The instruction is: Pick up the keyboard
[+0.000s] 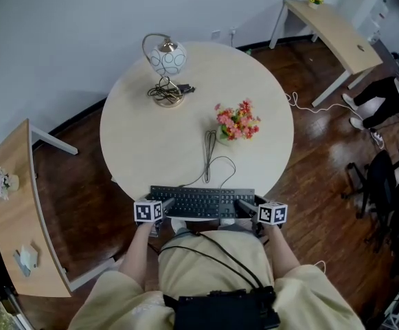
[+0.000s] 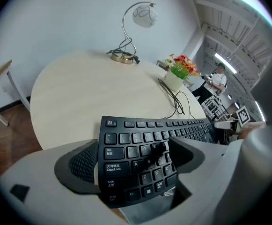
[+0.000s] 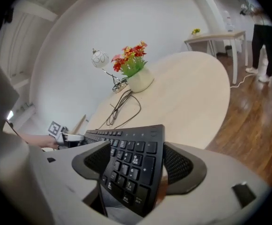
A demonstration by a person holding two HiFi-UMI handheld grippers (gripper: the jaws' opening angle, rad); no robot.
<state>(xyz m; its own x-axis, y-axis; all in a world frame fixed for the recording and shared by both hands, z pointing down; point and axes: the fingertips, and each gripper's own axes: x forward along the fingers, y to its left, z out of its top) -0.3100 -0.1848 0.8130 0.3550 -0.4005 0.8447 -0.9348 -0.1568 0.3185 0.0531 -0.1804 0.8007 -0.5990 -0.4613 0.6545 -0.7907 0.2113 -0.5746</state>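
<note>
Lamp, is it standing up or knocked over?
Standing up. The lamp sits on its base, shade hanging from the curved neck.

Round beige table (image 1: 158, 136) on dark wooden floor (image 1: 82, 184).

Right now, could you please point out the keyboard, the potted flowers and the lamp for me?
keyboard (image 1: 200, 202), head view, the middle of its key field.
potted flowers (image 1: 237, 122), head view, the red and pink blooms.
lamp (image 1: 167, 58), head view, its round shade.
</note>
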